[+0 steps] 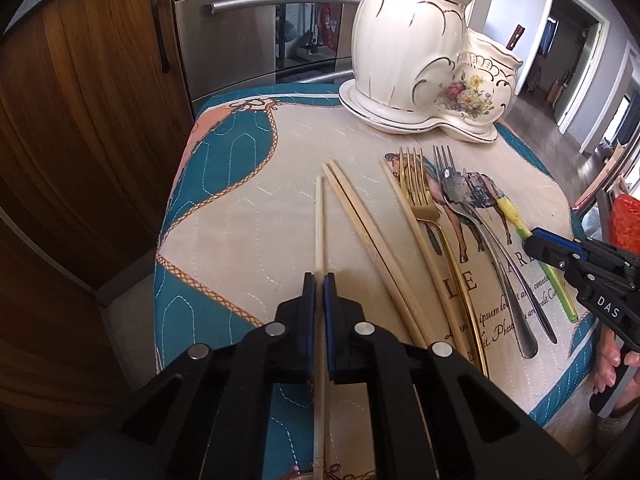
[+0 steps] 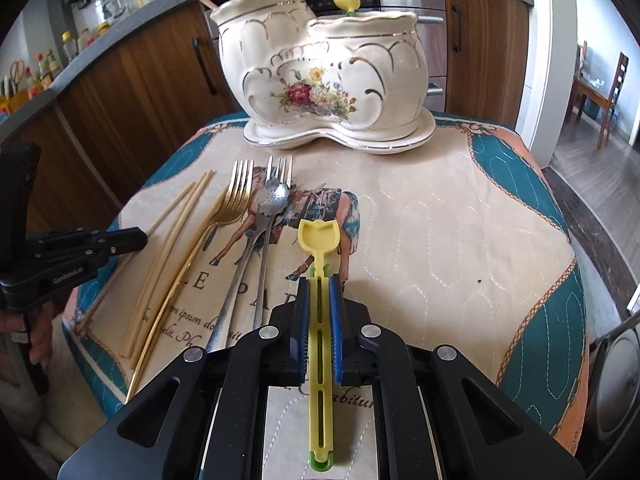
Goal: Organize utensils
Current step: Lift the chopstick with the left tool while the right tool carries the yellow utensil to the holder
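My left gripper [image 1: 319,278] is shut on a pale single chopstick [image 1: 319,216] that points away along the quilted mat [image 1: 248,208]. My right gripper [image 2: 320,280] is shut on a yellow tulip-shaped plastic spoon [image 2: 319,240] with a slotted handle. Between them on the mat lie a pair of wooden chopsticks [image 1: 360,224], another chopstick [image 1: 416,232], a gold fork [image 1: 420,196], a silver fork and a silver spoon [image 1: 460,188]. A white ceramic two-pot utensil holder [image 2: 332,68] with flowers stands at the mat's far end, a yellow tulip spoon [image 2: 345,0] sticking out of one pot.
Wooden cabinets [image 1: 80,120] and a steel oven front [image 1: 248,32] stand behind the mat. The countertop [image 2: 48,80] at left carries bottles. A doorway and a dining chair [image 2: 608,92] are at the right.
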`<action>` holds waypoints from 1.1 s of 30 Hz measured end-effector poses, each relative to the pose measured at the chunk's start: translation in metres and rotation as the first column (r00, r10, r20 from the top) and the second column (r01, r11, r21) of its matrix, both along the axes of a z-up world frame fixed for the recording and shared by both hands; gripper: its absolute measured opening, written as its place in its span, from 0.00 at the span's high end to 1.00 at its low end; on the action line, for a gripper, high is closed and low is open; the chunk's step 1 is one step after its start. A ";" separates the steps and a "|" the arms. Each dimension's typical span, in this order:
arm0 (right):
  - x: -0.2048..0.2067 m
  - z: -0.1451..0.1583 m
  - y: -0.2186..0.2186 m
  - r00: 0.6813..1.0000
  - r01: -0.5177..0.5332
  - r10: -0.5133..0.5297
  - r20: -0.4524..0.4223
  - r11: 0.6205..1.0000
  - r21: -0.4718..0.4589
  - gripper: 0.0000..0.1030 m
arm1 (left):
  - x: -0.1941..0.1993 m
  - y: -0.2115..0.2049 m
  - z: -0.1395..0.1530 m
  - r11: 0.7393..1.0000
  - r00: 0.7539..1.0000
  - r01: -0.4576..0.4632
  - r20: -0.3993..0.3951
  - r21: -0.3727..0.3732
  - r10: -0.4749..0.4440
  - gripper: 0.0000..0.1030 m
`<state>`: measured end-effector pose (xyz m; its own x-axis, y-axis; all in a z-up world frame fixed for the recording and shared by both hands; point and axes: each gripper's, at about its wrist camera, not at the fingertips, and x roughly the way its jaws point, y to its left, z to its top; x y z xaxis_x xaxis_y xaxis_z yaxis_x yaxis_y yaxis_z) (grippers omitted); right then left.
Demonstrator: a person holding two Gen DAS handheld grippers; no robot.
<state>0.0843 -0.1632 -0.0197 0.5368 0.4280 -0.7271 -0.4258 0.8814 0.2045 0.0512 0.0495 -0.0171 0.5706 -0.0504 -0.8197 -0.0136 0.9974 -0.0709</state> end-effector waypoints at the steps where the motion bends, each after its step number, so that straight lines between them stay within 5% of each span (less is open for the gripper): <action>1: 0.000 0.002 -0.003 1.000 0.003 -0.003 0.004 1.000 0.011 0.90 | -0.001 0.001 0.000 1.000 1.000 -0.002 0.001 -0.004 0.002 0.96; 5: -0.002 0.009 -0.007 1.000 0.009 -0.010 0.022 0.999 0.053 0.90 | -0.001 0.007 0.007 1.000 1.000 -0.012 0.021 -0.026 0.012 0.96; 12: -0.006 0.028 -0.015 0.995 0.013 -0.027 0.094 0.990 0.142 0.90 | -0.016 0.018 0.045 0.995 0.979 -0.025 0.197 -0.098 0.043 0.96; 23: 0.010 0.084 -0.036 0.968 -0.004 -0.062 0.244 0.966 0.258 0.90 | -0.012 0.008 0.113 0.983 0.877 0.075 0.480 -0.165 0.014 0.96; 33: 0.060 0.127 -0.037 0.946 -0.020 -0.106 0.306 0.924 0.381 0.90 | 0.039 -0.028 0.165 0.981 0.774 0.155 0.632 -0.120 -0.045 0.96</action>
<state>0.1443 -0.1998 0.1073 0.7341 0.6057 -0.3069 -0.4867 0.7846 0.3842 0.0905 0.0213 0.1480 0.9373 -0.2313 -0.2608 0.1875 0.9652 -0.1823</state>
